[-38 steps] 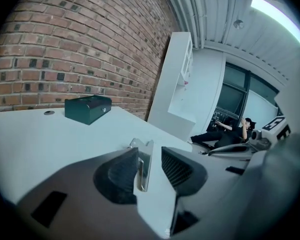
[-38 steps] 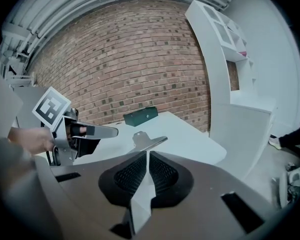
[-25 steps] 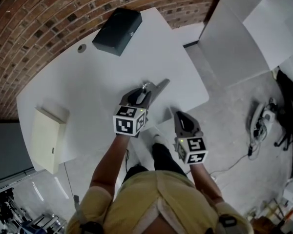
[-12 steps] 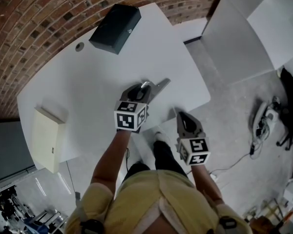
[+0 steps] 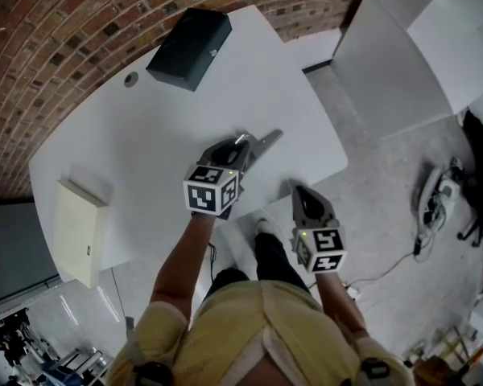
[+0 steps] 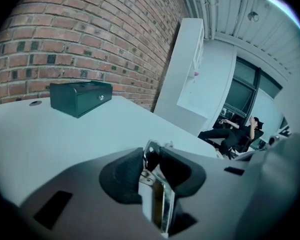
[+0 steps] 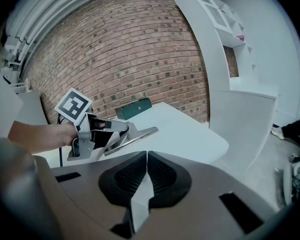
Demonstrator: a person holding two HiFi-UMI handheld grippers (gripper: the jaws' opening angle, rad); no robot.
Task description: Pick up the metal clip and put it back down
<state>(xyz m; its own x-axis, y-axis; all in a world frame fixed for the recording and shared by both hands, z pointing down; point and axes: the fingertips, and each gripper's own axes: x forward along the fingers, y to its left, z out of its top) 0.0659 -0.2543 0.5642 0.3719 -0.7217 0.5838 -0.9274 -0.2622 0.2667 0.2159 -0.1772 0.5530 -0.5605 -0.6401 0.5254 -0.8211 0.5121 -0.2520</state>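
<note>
The metal clip (image 6: 157,199) is a shiny folded steel piece standing between the black pads of my left gripper (image 6: 151,156). Those jaws are closing and the pads (image 6: 125,176) touch the clip's sides. In the head view the left gripper (image 5: 243,145) hovers over the white table (image 5: 137,143) near its front edge, with a glint of the clip (image 5: 240,140) at its tip. My right gripper (image 5: 297,191) hangs just off the table's front edge, to the right of the left one. Its pads (image 7: 162,176) meet with nothing between them. The right gripper view shows the left gripper (image 7: 117,134) from the side.
A dark box (image 5: 190,47) stands at the table's far side, by the brick wall. A cream box (image 5: 79,228) lies at the left end, and a round cable hole (image 5: 130,78) sits near the back edge. White shelving (image 5: 402,47) stands to the right; cables lie on the floor (image 5: 431,203).
The left gripper has shifted slightly left and back over the table with the clip between its jaws. The right gripper has hardly moved.
</note>
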